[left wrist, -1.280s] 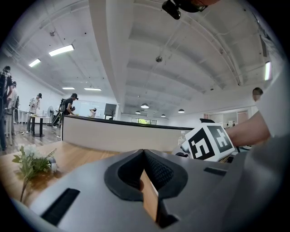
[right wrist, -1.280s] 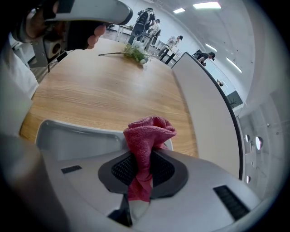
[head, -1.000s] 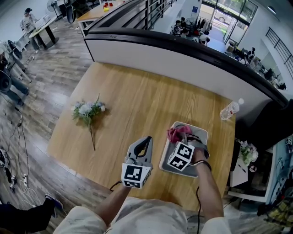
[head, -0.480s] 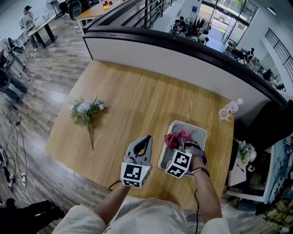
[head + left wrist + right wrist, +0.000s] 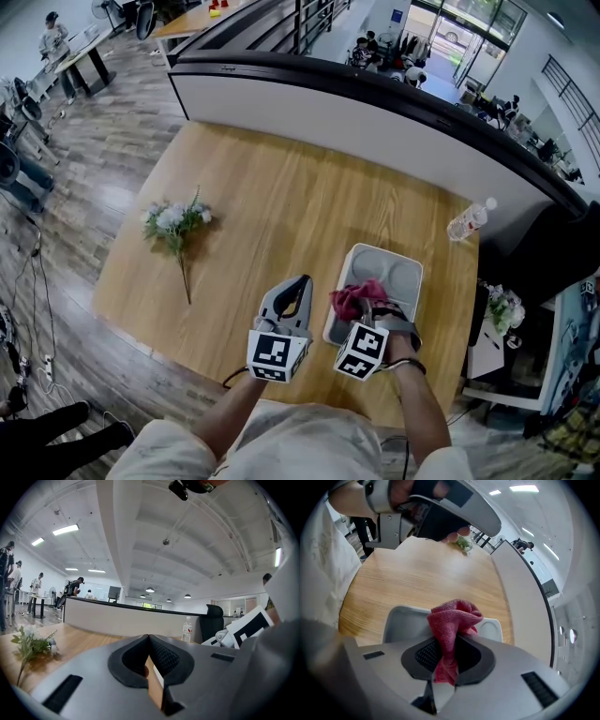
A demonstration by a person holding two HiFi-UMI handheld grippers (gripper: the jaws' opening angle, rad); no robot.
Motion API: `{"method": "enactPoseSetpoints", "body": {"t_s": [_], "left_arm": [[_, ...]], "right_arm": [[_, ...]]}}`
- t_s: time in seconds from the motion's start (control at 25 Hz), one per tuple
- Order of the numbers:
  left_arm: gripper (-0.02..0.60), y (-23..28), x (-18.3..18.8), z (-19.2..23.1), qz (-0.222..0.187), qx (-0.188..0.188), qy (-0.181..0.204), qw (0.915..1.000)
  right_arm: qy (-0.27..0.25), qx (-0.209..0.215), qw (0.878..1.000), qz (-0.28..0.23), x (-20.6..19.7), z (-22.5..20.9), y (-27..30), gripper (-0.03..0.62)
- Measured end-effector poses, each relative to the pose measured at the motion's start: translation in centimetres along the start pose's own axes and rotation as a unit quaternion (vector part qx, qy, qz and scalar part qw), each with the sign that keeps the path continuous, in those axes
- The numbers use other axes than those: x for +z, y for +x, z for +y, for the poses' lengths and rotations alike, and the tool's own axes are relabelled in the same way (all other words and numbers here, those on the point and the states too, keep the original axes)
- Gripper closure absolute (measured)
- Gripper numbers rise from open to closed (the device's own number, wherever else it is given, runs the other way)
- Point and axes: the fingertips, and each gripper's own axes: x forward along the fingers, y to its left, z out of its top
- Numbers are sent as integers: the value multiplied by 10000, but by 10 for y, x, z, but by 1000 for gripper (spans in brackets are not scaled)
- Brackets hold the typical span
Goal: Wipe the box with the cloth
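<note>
Right gripper point(image 5: 364, 311) was clamped on the red cloth point(image 5: 352, 298), with one fold pinched between the jaws and the rest bunched up past the tips. The cloth sat at the near-left end of the grey box point(image 5: 403, 270), and it looked like it was pressed onto the bottom (hard to be sure from above).

The box lay on the right side of the table point(image 5: 281, 206), with its long axis running near to far and leaning a bit right at the far end. From the right gripper, most of the box stretched straight ahead, away from the person.

Left gripper point(image 5: 299, 288) had its jaws together with nothing between them. It was parked just left of the box, pointing far, and as far as I could tell it wasn't touching it.

My guess was the next stroke would be a push toward the far end along that long axis. The right gripper was plainly the one on the job. The left was close enough to brace the box's left wall if it started to slide.
</note>
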Motion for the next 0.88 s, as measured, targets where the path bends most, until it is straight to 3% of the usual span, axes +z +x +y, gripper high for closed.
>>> {"method": "enactPoseSetpoints", "body": {"t_s": [0.88], "left_arm": [[569, -3, 4, 2, -48, 30, -3, 10000]], "right_arm": [[172, 597, 9980, -143, 15, 61, -33, 517]]}}
